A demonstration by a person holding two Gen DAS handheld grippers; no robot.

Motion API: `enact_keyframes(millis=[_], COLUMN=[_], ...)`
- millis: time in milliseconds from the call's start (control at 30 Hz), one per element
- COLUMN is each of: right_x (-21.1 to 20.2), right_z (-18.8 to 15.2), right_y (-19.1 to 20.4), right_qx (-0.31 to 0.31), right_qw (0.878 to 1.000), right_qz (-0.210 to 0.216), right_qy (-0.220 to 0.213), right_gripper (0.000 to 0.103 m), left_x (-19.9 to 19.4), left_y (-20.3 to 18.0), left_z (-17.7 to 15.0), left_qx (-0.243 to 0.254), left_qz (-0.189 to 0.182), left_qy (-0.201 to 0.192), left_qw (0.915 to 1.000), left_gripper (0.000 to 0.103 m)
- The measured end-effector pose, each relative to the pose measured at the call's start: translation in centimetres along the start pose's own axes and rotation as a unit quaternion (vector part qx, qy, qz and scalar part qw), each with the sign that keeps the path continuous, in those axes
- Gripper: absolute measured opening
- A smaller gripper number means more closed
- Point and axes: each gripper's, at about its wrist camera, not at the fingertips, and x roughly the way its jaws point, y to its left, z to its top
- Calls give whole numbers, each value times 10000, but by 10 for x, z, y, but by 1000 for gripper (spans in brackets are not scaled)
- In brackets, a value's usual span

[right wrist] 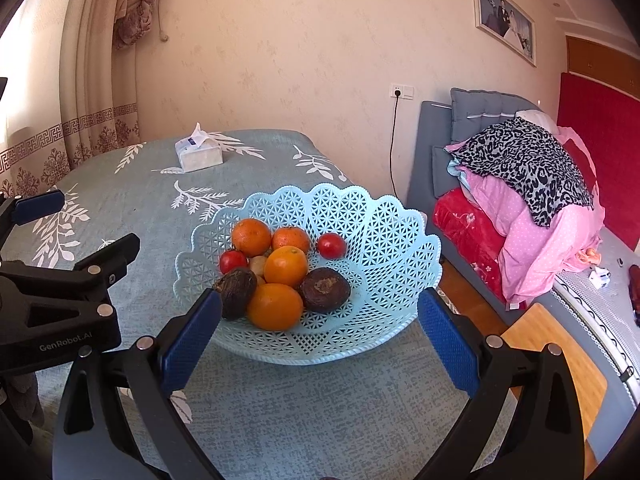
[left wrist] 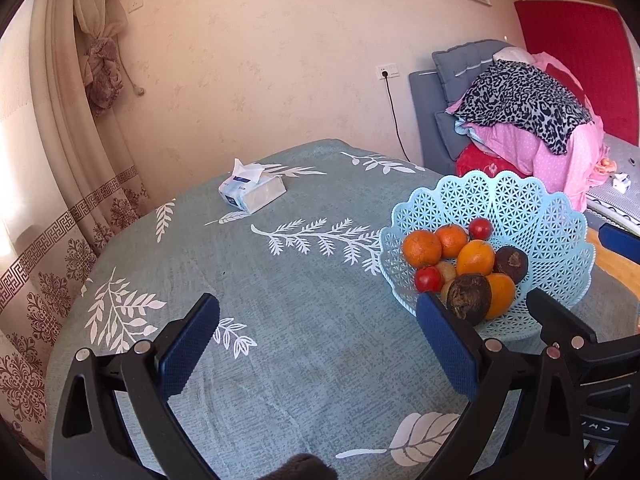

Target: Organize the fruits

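Since both grippers are spread wide with nothing between their pads, the work looks to be either not yet begun or between picks. The right gripper (right wrist: 320, 332) hangs just short of the basket (right wrist: 384, 240), its two blue pads flanking the near rim, so the fruit lies straight ahead and between the fingers' line. The left gripper (left wrist: 318, 344) hovers over bare tablecloth (left wrist: 280, 300), with the basket off to its right, just beyond its right pad.

Nearest the right gripper sit an orange (right wrist: 274, 306) and two dark brown fruits (right wrist: 239, 293), with more oranges and small red fruits (right wrist: 331, 245) behind. The next move probably calls for easing forward over the rim and closing on one fruit without nudging its neighbours. A tissue pack (right wrist: 199, 153) lies well beyond.
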Motion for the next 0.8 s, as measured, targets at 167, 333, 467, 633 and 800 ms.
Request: enact_keyframes(millis=[167,333,467,633,800], right_x=[2,3,3,4,3], right_z=[0,-1,-1,-1,-1], right_y=[-1,-3,-2,0,5], right_qx=[23,58,47,17,-14], right_qw=[10000,10000,10000,10000,10000], right_qz=[-4,-19,-10,-4,23], right_qy=[42,56,60,69,54], right_gripper=[100,100,100,100,100], left_x=[1,2,4,6,7], left_y=[-5,-6,-3,1,14], left_z=[-2,-3,-4,-6,-11], left_qx=[101,102,50,-38,-177], left_qz=[68,24,-56,-71,4], left_qy=[-3,-18,64,186,275], left_qw=[9999,9999,10000,9998,9995], left_gripper=[98,98,98,98,98])
